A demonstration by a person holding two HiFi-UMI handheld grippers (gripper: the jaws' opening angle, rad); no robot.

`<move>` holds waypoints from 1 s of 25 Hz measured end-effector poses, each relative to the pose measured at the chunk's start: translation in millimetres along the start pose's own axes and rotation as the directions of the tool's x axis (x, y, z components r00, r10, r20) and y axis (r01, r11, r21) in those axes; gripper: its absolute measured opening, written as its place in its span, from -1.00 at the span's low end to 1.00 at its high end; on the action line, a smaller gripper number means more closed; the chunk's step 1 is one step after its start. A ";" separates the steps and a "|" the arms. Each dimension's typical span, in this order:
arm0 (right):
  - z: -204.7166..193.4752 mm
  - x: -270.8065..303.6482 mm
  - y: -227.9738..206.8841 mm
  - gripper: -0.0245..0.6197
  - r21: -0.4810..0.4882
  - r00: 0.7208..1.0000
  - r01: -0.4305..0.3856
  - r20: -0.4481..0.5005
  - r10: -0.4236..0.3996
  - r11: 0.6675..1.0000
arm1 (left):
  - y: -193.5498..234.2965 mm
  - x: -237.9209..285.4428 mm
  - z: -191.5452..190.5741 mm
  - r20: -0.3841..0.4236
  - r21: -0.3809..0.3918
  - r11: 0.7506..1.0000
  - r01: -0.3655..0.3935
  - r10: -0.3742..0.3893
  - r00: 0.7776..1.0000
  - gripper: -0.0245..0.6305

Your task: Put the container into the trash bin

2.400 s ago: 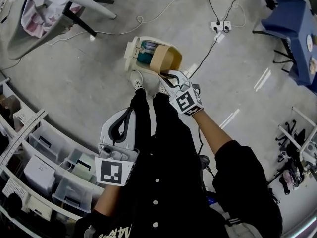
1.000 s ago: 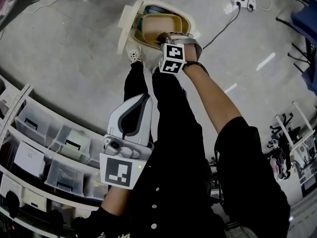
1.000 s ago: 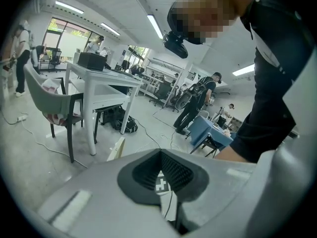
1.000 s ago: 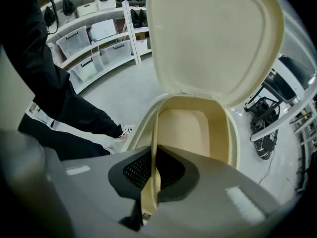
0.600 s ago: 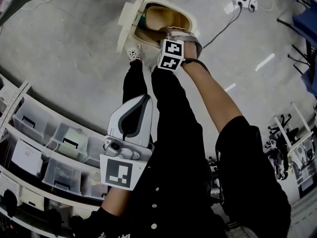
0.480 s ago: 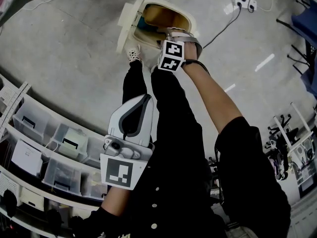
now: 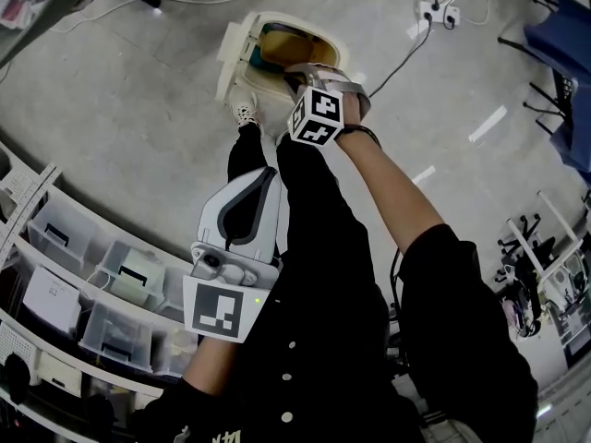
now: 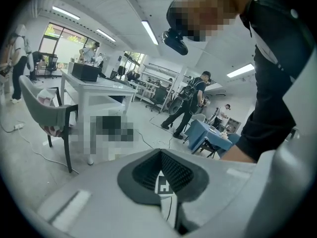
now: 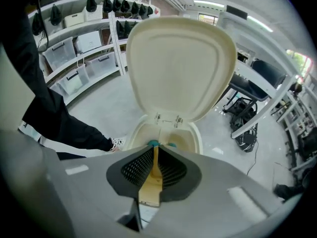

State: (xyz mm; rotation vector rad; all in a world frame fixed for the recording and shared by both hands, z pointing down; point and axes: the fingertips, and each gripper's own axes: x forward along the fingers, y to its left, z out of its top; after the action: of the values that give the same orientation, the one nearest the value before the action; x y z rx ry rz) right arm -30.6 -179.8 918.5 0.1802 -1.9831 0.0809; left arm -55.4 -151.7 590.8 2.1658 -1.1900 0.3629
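Container (image 7: 294, 40): tan, lying inside the open trash bin (image 7: 325, 28), below its raised lid (image 9: 181, 63).
Right gripper (image 9: 154, 150): fingers narrow and closing, pinching nothing, above the bin mouth.
Left gripper (image 8: 161, 155): fingers together, empty.
Technique: lift straight clear, missing rim and lid.

The trash bin (image 7: 294, 20) and its lid (image 9: 181, 66) are smooth cream plastic with a faint sheen, and the container (image 7: 291, 41) inside the trash bin looks like tan, slightly glossy card or plastic. Around the trash bin the floor (image 7: 138, 127) is grey polished concrete that mirrors light in streaks. Apart from the trash bin, the left claw (image 8: 161, 155) has a matt grey plastic shell and dark ribbed pads (image 8: 146, 170).
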 end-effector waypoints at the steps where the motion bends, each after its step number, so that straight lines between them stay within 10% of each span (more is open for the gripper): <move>1: 3.0 -9.2 -2.6 -0.76 0.012 1.000 0.009 0.009 -0.009 1.000 | -2.6 -2.0 5.1 0.006 0.008 1.000 0.004 -0.004 1.000 -0.92; 25: 99.3 -278.1 -26.7 -0.84 0.177 0.945 0.174 0.247 -0.215 0.969 | -34.7 -76.8 134.2 0.159 0.251 0.968 0.024 -0.066 0.985 -0.92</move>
State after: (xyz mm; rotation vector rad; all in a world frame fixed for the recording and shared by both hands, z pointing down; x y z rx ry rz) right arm -5.1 -195.0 623.4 0.5097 -2.2148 0.0846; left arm -77.0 -174.3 435.4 2.4769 -1.2385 0.3316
